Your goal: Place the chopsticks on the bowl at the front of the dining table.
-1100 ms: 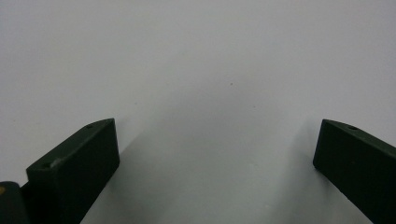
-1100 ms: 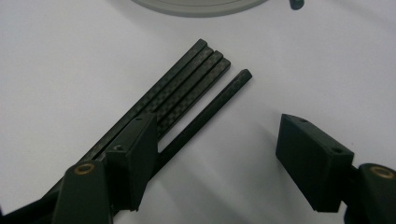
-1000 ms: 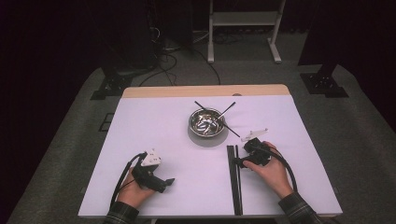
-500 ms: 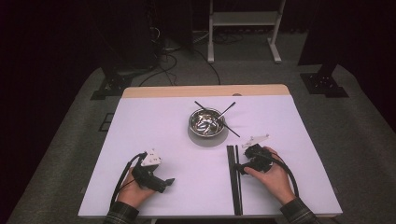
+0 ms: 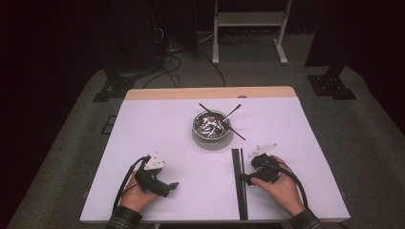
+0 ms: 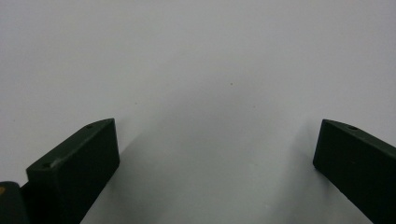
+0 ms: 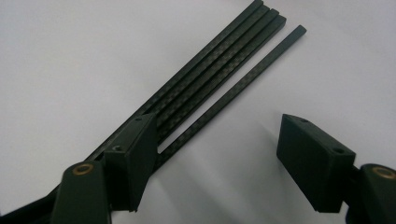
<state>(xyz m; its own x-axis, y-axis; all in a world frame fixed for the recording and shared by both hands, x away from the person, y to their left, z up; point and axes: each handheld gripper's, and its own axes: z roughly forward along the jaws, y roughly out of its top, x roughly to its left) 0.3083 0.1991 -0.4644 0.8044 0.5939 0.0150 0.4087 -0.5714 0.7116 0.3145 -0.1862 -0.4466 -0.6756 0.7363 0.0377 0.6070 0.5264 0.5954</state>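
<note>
Fingers: your right gripper (image 5: 244, 179) stands wide open with nothing held; in the right gripper view one black finger (image 7: 133, 156) sits over the chopstick bundle while the other finger (image 7: 315, 161) hangs over bare table. Your left gripper (image 5: 173, 186) is also wide open and empty, both its fingers (image 6: 77, 170) over plain white surface.

Table: the white table (image 5: 157, 129) carries everything; the work sits in its right half, from centre to the 5 o'clock edge.

Bowl: the steel bowl (image 5: 210, 126) stands at the table's centre, toward 12 o'clock from the bundle, with two loose chopsticks (image 5: 229, 117) crossed over and in it.

Chopstick bundle: the black chopsticks (image 5: 239, 183) lie side by side near your edge, at about 5 o'clock from the bowl. In the right gripper view one stick (image 7: 243, 86) lies slightly apart from the other four.

Long axis: the bundle runs 12 to 6 o'clock on the table, pointing at the bowl's right side.

Which way from the fingers: the sticks lie at 9 o'clock of your right hand (image 5: 279, 183), touching or just under the near finger; you would likely shift further toward 9 o'clock so both fingers straddle the sticks across their width.

Nearer hand: your right is just beside them; your left hand (image 5: 138, 195) rests well apart at 9 o'clock.
</note>
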